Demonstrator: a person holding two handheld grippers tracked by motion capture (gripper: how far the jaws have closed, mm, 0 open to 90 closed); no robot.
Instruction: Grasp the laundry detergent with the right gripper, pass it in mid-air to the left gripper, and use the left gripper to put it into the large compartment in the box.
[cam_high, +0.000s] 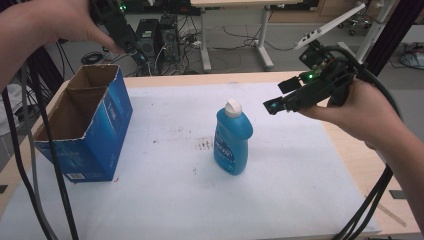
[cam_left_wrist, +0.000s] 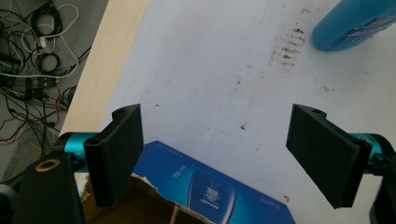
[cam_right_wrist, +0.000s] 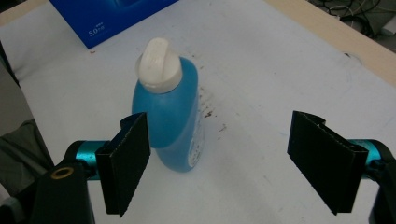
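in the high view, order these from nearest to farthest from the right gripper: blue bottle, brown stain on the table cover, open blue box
1. Blue bottle: standing upright mid-table, just left of and below the right gripper, whose jaws are open.
2. Brown stain: on the white cover, just beyond the bottle on its left side.
3. Open blue box: at the table's far left edge, under the left gripper.

Your high view looks forward and down over the white-covered wooden table (cam_high: 300, 165). Each gripper view looks down past its own jaws, both sharing the upright blue plastic bottle (cam_right_wrist: 170, 112) ahead.
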